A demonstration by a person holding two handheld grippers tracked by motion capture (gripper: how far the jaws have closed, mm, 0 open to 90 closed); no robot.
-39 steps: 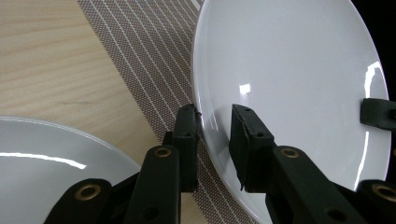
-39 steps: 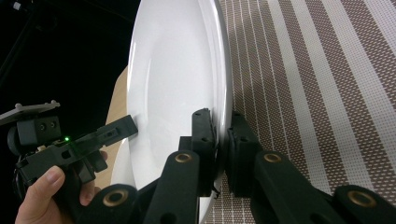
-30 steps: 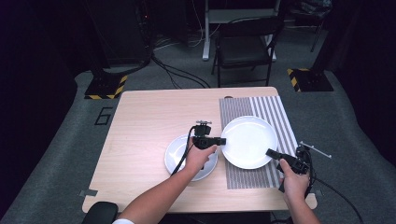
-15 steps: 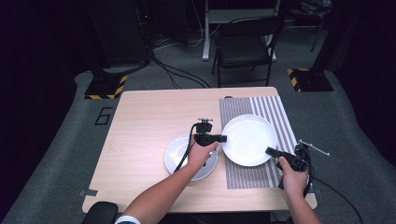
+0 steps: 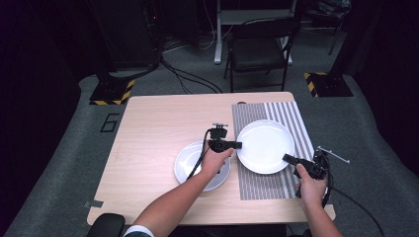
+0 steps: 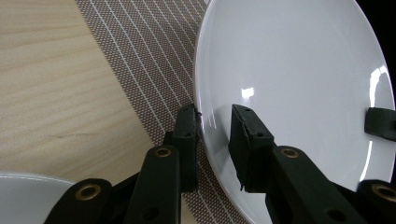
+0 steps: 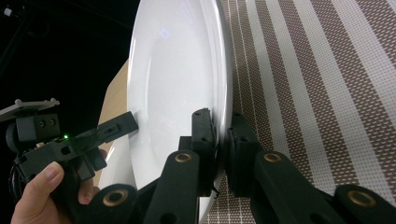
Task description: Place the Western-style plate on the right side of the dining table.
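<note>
Nothing has shifted since the earlier frames; both hands hold steady. Left gripper point(image 6: 215, 123) is clamped on the large white plate point(image 5: 265, 145), its rim pinched between the jaws; right gripper point(image 7: 221, 126) likewise grips the opposite rim, over the striped placemat point(image 5: 257, 182).

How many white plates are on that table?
2. The larger plate lies on the striped placemat, gripped at opposite rims by the left gripper and right gripper. The smaller plate sits left of it, on bare wood under the left forearm.

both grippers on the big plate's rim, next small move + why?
Probably lift it straight up, level, both hands together. Left gripper and right gripper are shut on opposite rims of the plate, which rests on the mat beside the bowl.
</note>
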